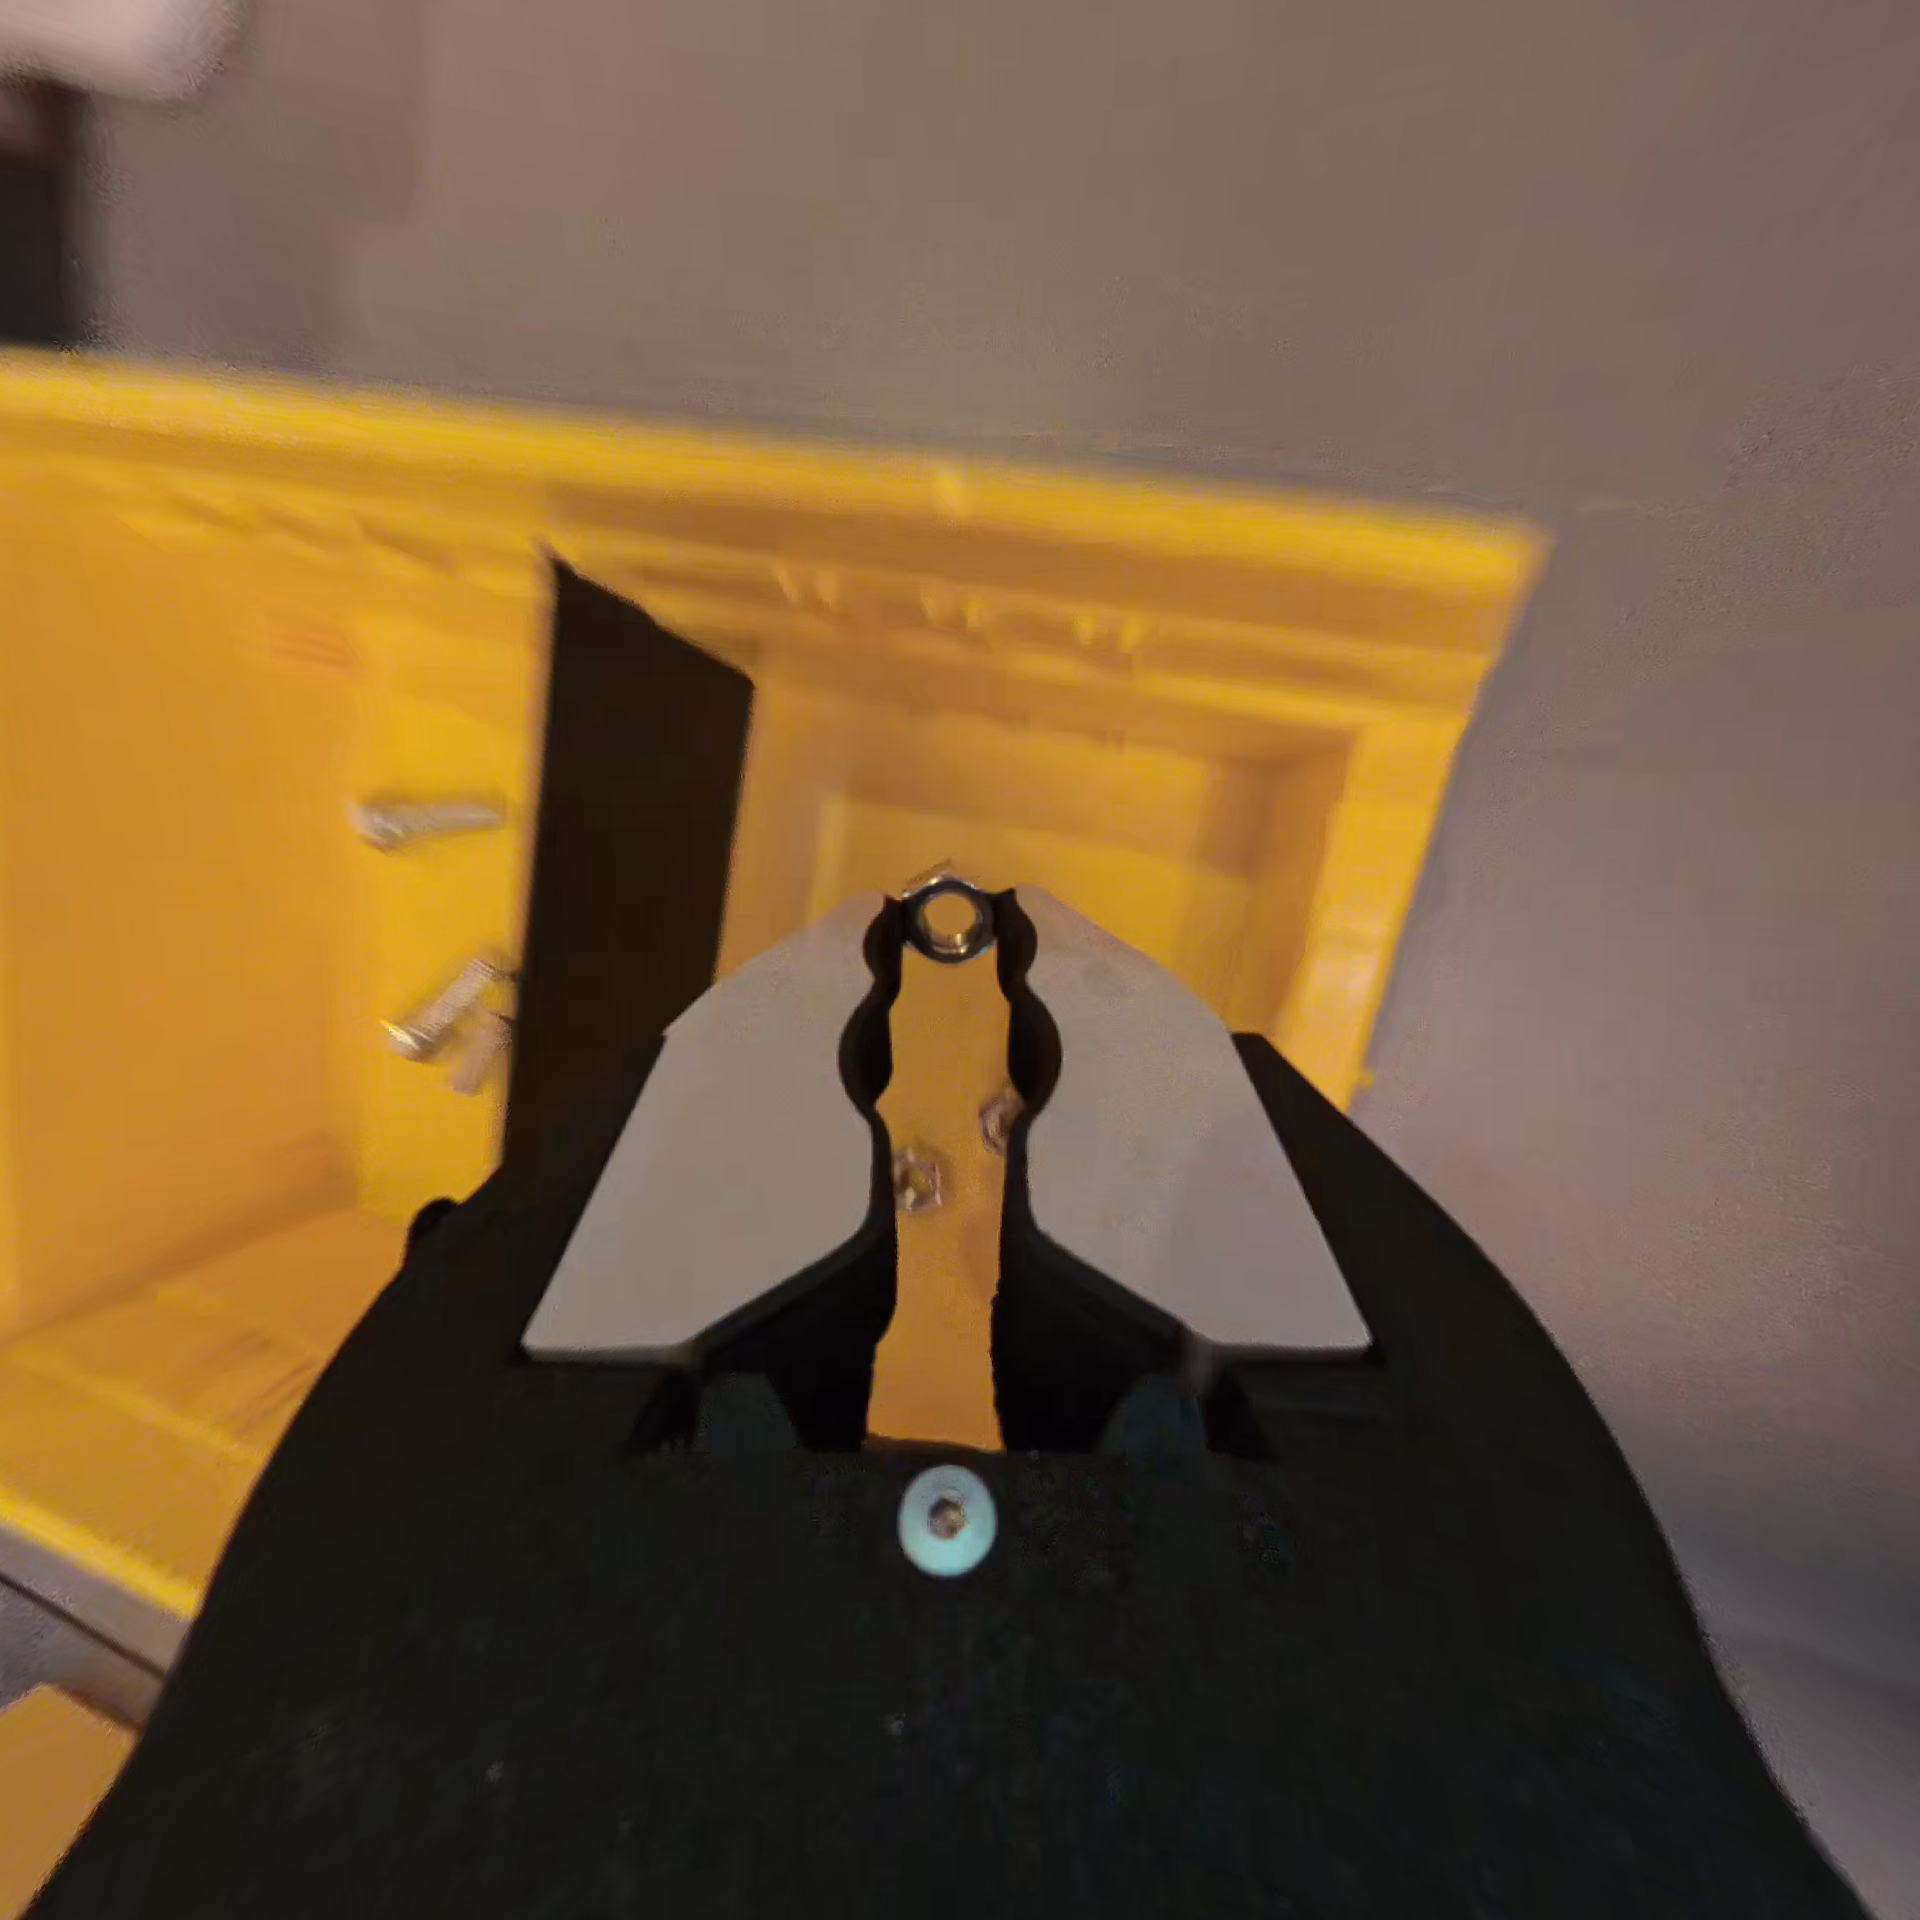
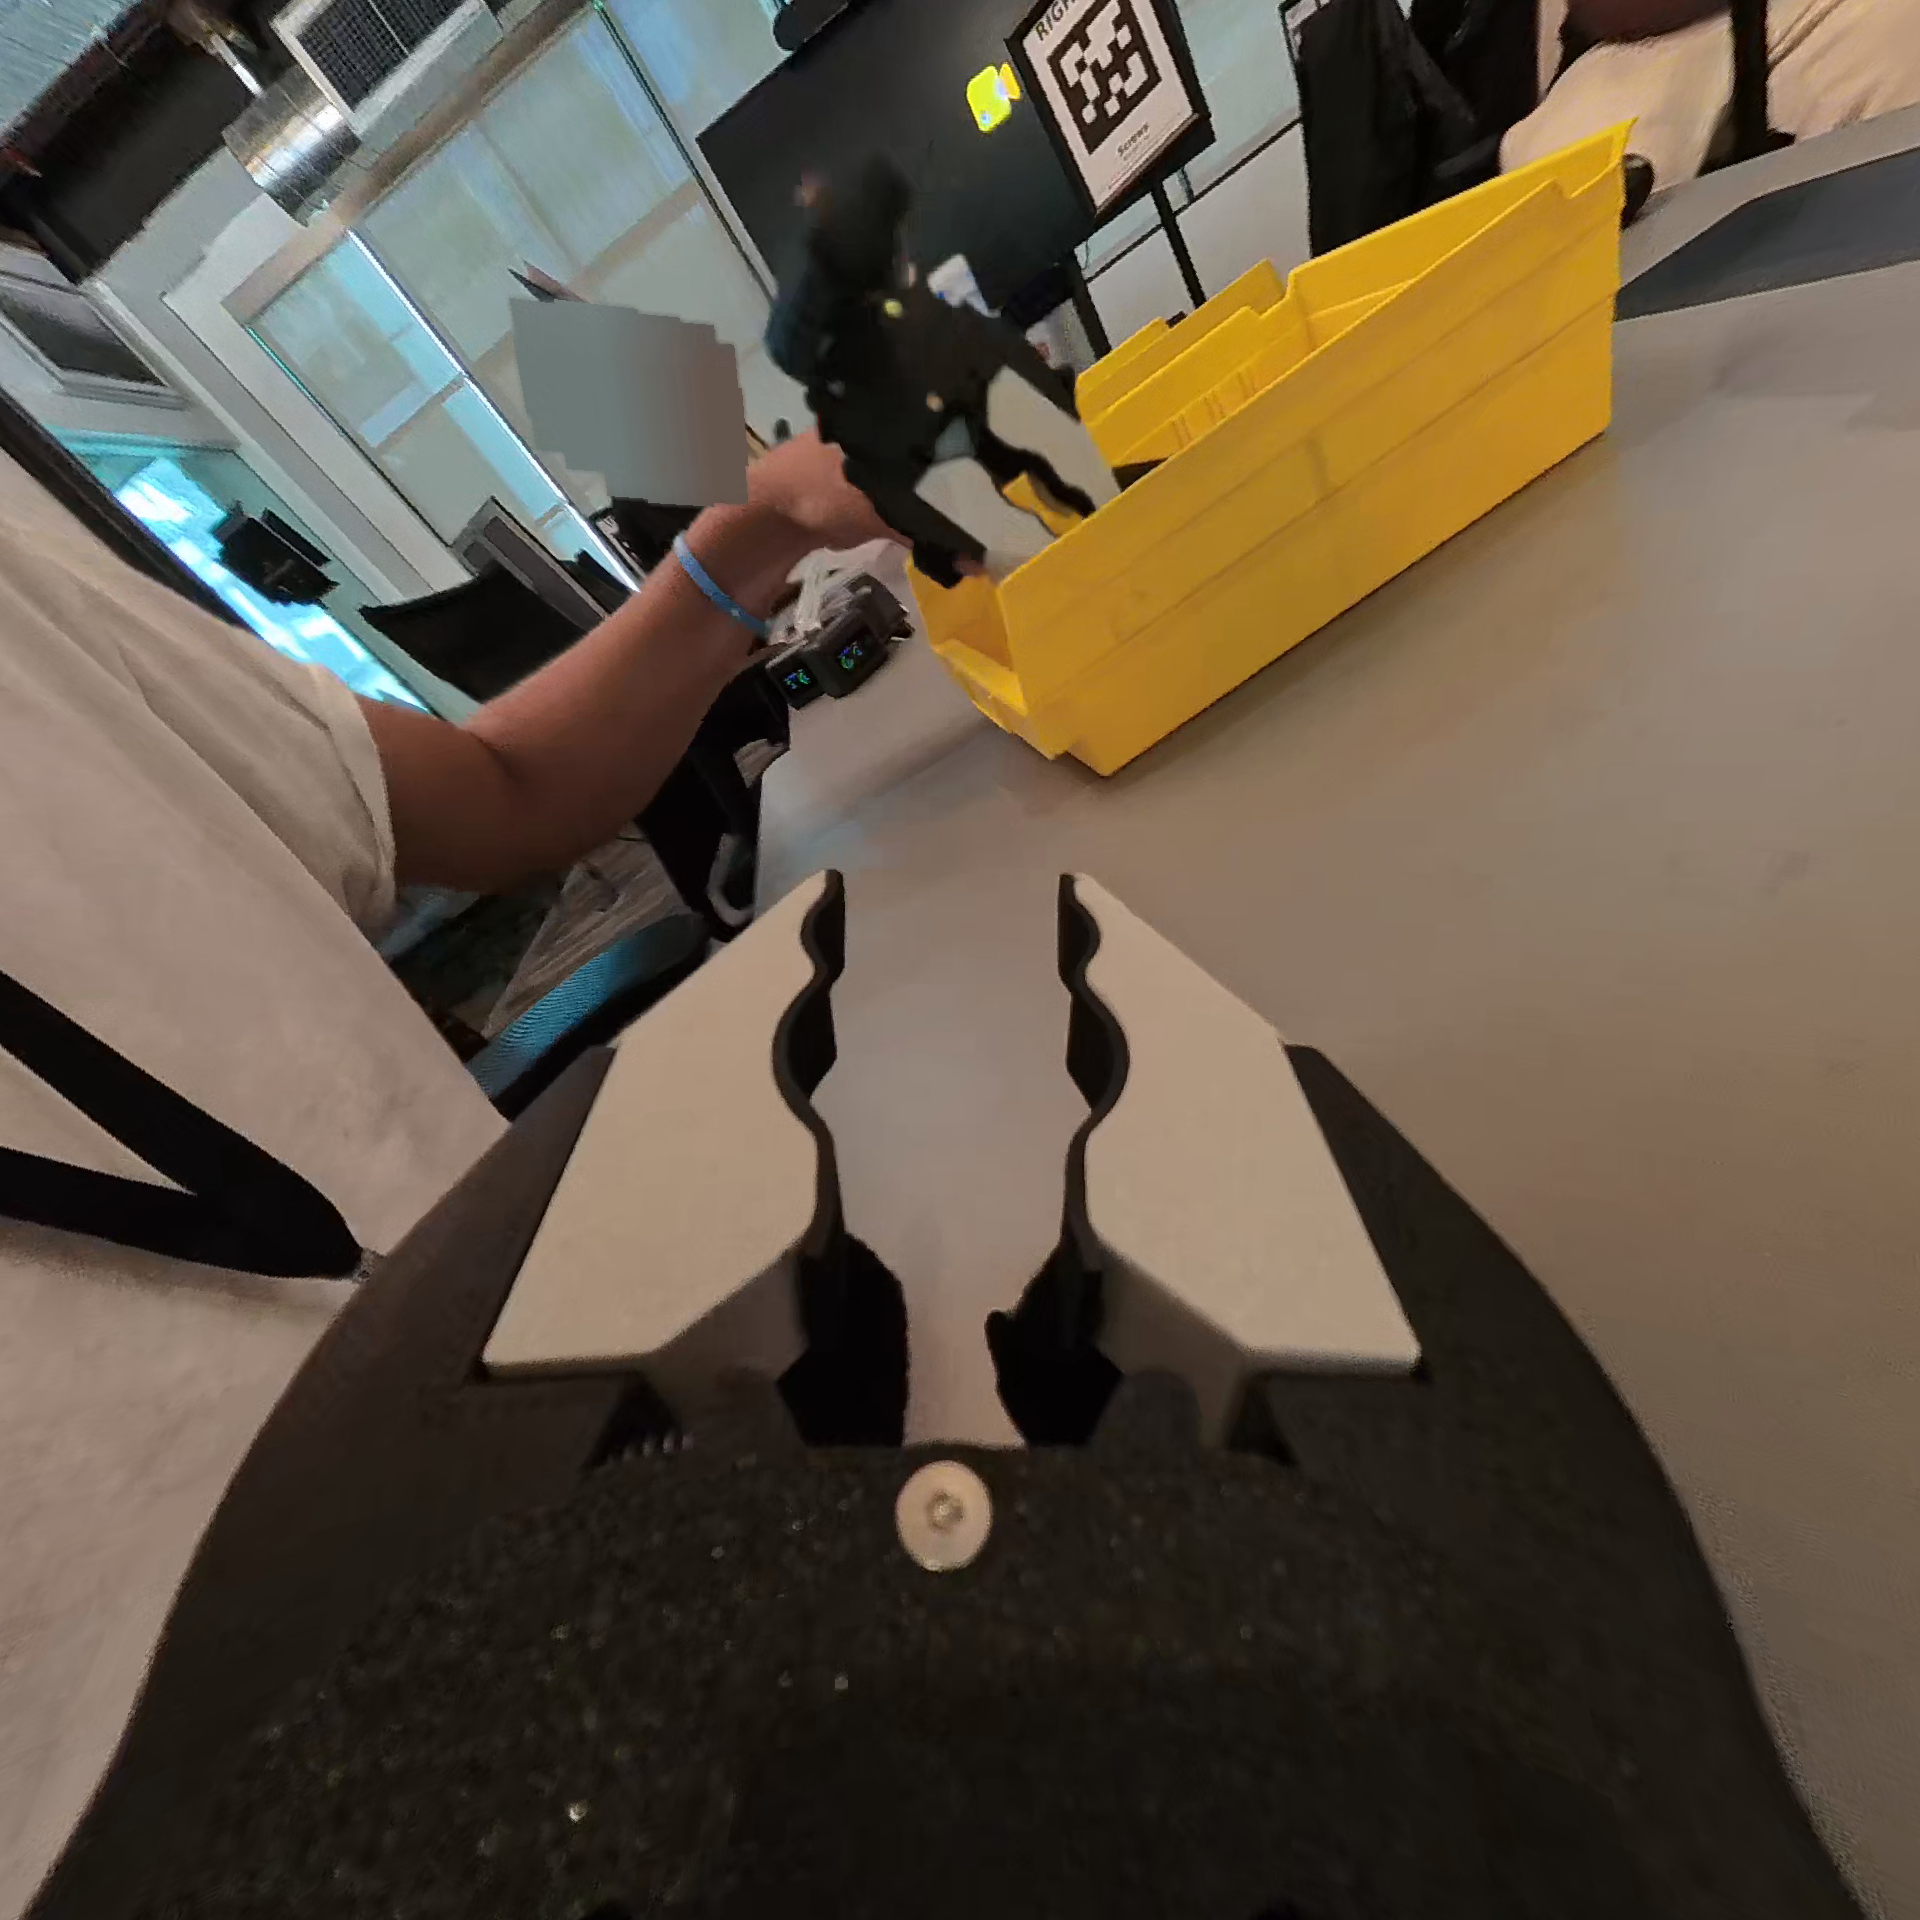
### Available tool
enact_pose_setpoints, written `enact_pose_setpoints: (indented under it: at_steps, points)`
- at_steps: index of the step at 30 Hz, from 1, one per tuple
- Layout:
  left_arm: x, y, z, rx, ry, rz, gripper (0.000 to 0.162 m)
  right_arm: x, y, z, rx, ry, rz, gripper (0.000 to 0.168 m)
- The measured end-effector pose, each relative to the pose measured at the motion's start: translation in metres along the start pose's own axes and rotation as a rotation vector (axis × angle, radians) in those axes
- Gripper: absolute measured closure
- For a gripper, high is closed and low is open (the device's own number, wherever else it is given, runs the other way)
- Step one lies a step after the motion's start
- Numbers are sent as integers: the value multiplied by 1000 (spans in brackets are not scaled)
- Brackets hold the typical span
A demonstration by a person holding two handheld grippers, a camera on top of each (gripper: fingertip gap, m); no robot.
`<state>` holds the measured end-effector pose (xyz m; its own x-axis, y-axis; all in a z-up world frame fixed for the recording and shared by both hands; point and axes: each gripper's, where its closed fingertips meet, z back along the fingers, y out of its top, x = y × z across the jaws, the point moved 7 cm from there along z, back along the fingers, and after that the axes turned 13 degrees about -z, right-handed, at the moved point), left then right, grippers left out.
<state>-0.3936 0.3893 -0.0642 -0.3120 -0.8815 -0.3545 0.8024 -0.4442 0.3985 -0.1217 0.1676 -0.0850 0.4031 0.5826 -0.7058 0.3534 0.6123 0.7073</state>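
Left tongs [image 1: 948, 928] were pinched on a small steel nut [image 1: 945, 928], held right at the tips, hole facing my camera. Rest of the slot behind the tips stayed narrow, and yellow bin floor showed through it. Two more nuts [image 1: 918, 1177] lay on that floor below the held one, seen through the slot. Tongs sat over the bin's [image 1: 1382, 821] right compartment. A black divider [image 1: 623, 862] stood upright just left of the tips. Past it, in the left compartment, I saw a few bolts [image 1: 442, 1023], blurred. Beyond the bin, grey table [image 1: 1714, 727].

Right tongs [image 2: 945, 904] were wide, nothing between the fingers, hovering low over bare grey table [image 2: 1558, 1039]. Well ahead and slightly right sat the yellow bin [image 2: 1299, 540], long side toward me. Left tongs [image 2: 1039, 488] showed there, dipped into its near end, on the person's forearm [image 2: 582, 717] with a blue wristband [image 2: 717, 592]. Behind the bin, a black-and-white marker board [image 2: 1112, 83] on a stand. Two small lit devices [image 2: 826, 665] lay left of the bin, at the table edge.
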Motion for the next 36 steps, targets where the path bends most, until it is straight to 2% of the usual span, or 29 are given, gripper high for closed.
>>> enact_pose_setpoints:
  at_steps: [1, 4, 6, 10, 14, 17, 20, 25, 27, 30, 32, 33, 34, 36]
  points:
    - [1, 14, 14, 112, 59, -6, 145, 0, 2, -4, 6, 26, -30, 128]
    - [17, 62, 49, 469, 181, -28, 145, -3, 16, -20, 30, 156, -164, 128]
    - [32, 91, 60, 673, 185, -36, 145, -7, 29, -35, 29, 263, -243, 128]
    - [56, 134, 62, 910, 161, -31, 145, -21, 49, -67, 21, 436, -312, 128]
    - [70, 153, 50, 951, 147, -43, 145, -40, 50, -85, -10, 555, -345, 128]
    - [78, 159, 45, 953, 141, -49, 145, -44, 49, -86, 19, 597, -379, 136]
    - [81, 161, 44, 955, 135, -53, 145, -41, 46, -82, 43, 597, -398, 144]
    - [87, 167, 40, 947, 138, -76, 145, -38, 40, -83, -1, 548, -367, 141]
    - [86, 168, 39, 943, 149, -75, 145, -40, 41, -81, 10, 574, -369, 152]
    - [86, 167, 35, 929, 137, -62, 145, -38, 40, -78, 7, 513, -304, 153]
    - [86, 165, 28, 889, 143, -25, 145, -31, 42, -75, -28, 415, -236, 152]
    - [88, 163, 24, 865, 133, 6, 140, -22, 44, -73, -62, 309, -168, 152]
    - [90, 160, 20, 845, 113, 52, 136, -7, 47, -68, -102, 129, -55, 152]
    - [95, 153, 10, 793, 98, 189, 136, 32, 54, -49, -257, -325, 252, 152]
